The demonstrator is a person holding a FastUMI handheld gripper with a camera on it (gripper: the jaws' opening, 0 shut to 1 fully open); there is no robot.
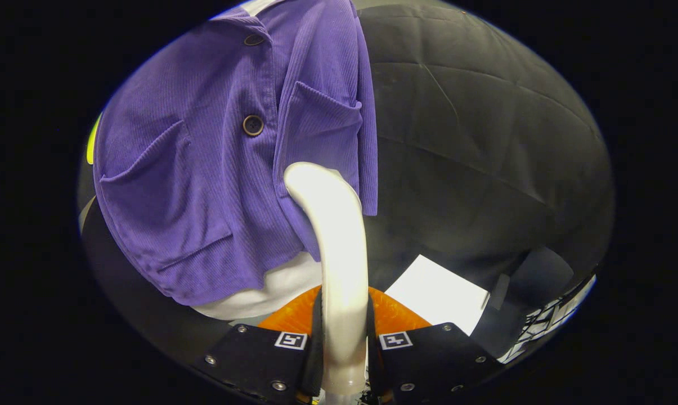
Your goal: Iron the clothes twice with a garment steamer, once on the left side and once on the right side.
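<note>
Already we hold the garment steamer (339, 253) clamped by its rigid, smooth handle between the gripper's (343, 341) fingers, its head against the soft, yielding purple shirt (203, 169) hanging just ahead.

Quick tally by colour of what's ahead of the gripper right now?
Purple: 1, the shirt
White: 3, the steamer clamped between the gripper fingers, the undershirt below the shirt hem, the sheet
Orange: 1, the base behind the steamer
Total: 5
</note>
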